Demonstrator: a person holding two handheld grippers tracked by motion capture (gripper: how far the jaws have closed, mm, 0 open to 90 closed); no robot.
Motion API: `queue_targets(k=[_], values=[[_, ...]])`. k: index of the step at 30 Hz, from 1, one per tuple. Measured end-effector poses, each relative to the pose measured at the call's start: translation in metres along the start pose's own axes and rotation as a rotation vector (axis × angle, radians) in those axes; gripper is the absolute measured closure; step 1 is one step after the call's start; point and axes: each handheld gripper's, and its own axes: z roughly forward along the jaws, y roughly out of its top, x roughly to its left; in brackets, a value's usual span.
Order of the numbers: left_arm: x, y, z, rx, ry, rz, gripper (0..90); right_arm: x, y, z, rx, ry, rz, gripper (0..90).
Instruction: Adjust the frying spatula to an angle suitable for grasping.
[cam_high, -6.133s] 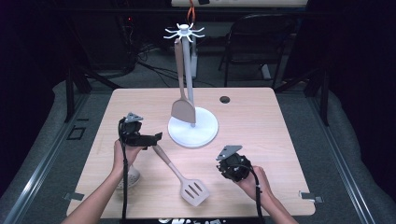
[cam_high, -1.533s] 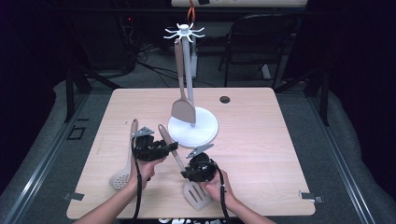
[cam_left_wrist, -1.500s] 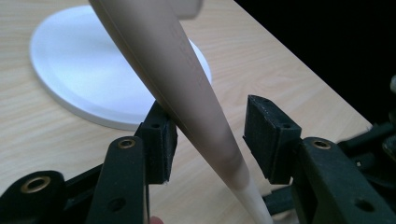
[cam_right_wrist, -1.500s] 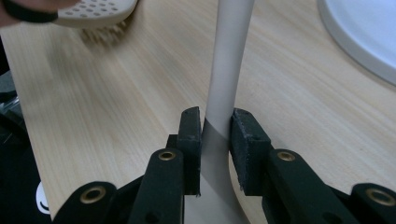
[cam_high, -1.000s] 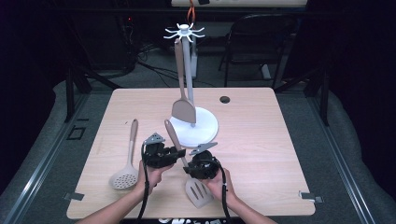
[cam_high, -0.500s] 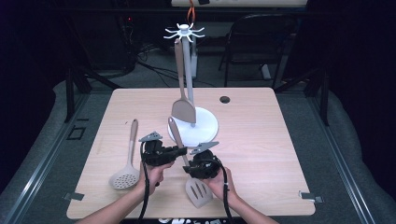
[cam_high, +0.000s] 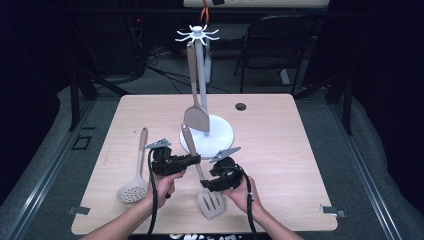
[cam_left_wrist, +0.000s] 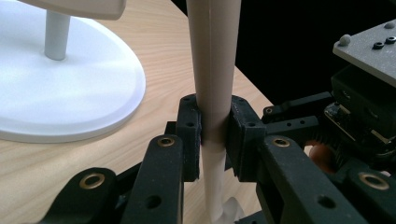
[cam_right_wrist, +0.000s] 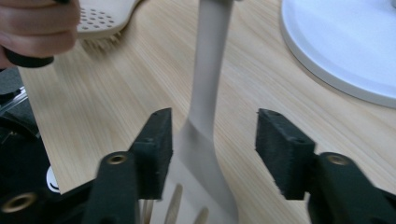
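A beige slotted spatula (cam_high: 210, 204) rests its blade on the table, and its handle (cam_high: 189, 142) slants up toward the stand. My left gripper (cam_high: 194, 160) is shut on that handle (cam_left_wrist: 214, 70), gripping it mid-length. My right gripper (cam_high: 212, 184) is open, one jaw on each side of the spatula's neck (cam_right_wrist: 205, 93) without touching it. In the right gripper view the slotted blade (cam_right_wrist: 196, 196) lies just below the gripper (cam_right_wrist: 210, 144). The left gripper view has the right gripper's body (cam_left_wrist: 364, 116) close by on the right.
A white utensil stand (cam_high: 202, 70) with a round base (cam_high: 220, 132) stands mid-table, and a solid spatula (cam_high: 196, 117) hangs from it. A perforated spoon (cam_high: 134, 176) lies on the wood left of my left hand. There is a small dark hole (cam_high: 241, 106) behind the stand.
Both grippers have closed in on the slotted spatula from left and right. The spatula's handle end has risen toward the stand base. The perforated spoon now lies alone on the left.
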Motion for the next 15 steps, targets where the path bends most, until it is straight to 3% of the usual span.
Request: queue_targets(k=[2, 5, 10, 15], values=[[0.000, 0.001, -0.001, 0.000, 0.000, -0.001, 76.6, -0.003, -0.002, -0.004, 0.000, -0.016, 0.008, 24.8], [-0.001, 0.002, -0.002, -0.003, 0.003, 0.006, 76.8, -0.011, -0.005, -0.009, 0.016, -0.024, 0.004, 15.7], [-0.005, 0.005, -0.002, -0.015, -0.003, 0.028, 76.9, -0.028, -0.011, -0.024, 0.011, -0.069, 0.013, 12.7], [-0.009, 0.009, -0.001, -0.008, 0.002, 0.049, 77.0, -0.039, -0.019, -0.036, 0.070, -0.132, -0.014, 4.9]])
